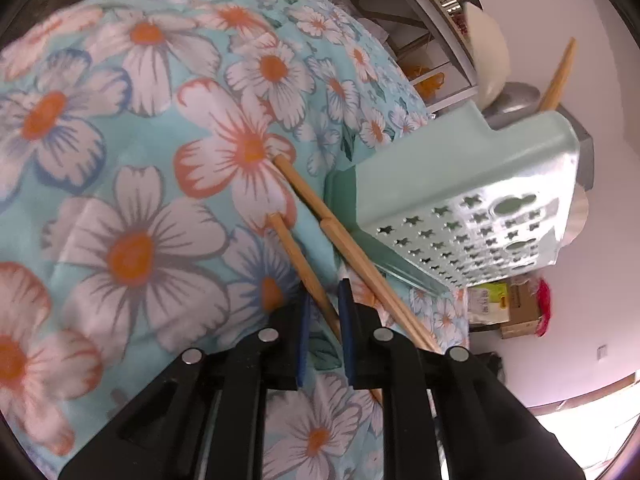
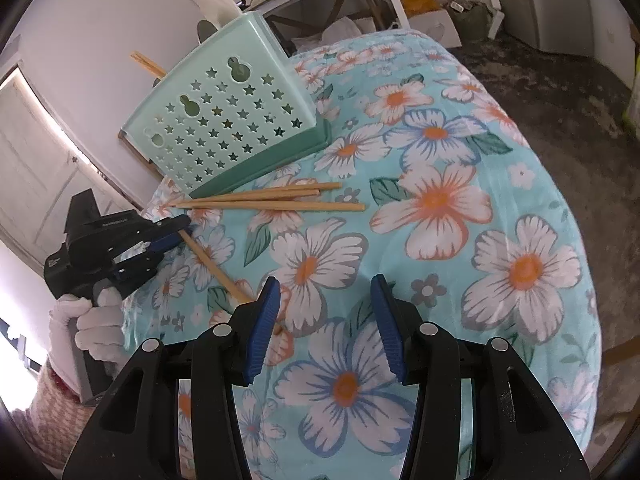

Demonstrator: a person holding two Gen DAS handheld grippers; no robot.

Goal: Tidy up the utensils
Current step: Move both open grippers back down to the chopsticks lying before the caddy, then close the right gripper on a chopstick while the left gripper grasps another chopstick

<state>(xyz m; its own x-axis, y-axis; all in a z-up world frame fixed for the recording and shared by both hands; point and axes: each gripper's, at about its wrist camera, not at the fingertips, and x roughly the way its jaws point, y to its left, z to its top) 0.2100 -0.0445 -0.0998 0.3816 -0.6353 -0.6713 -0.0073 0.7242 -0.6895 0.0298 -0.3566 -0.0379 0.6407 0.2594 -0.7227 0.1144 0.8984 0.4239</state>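
Now the left gripper (image 1: 323, 312) is pinching one thin, light, stiff wooden chopstick (image 1: 304, 268) near its end; the right gripper (image 2: 325, 320) is hanging open, holding nothing.

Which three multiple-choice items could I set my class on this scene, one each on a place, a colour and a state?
1. Relative to the holder, the three chopsticks lying together are: A inside it; B beside its base, on the cloth; C on top of it.
2. The holder is: A red; B black; C mint green.
3. The right gripper is: A open, gripping nothing; B shut on a spoon; C shut on the holder.

Answers: 1 B, since they lie flat on the cloth along the holder's base. 2 C, as its star-punched wall is pale green. 3 A, as its blue pads stand apart above the cloth.
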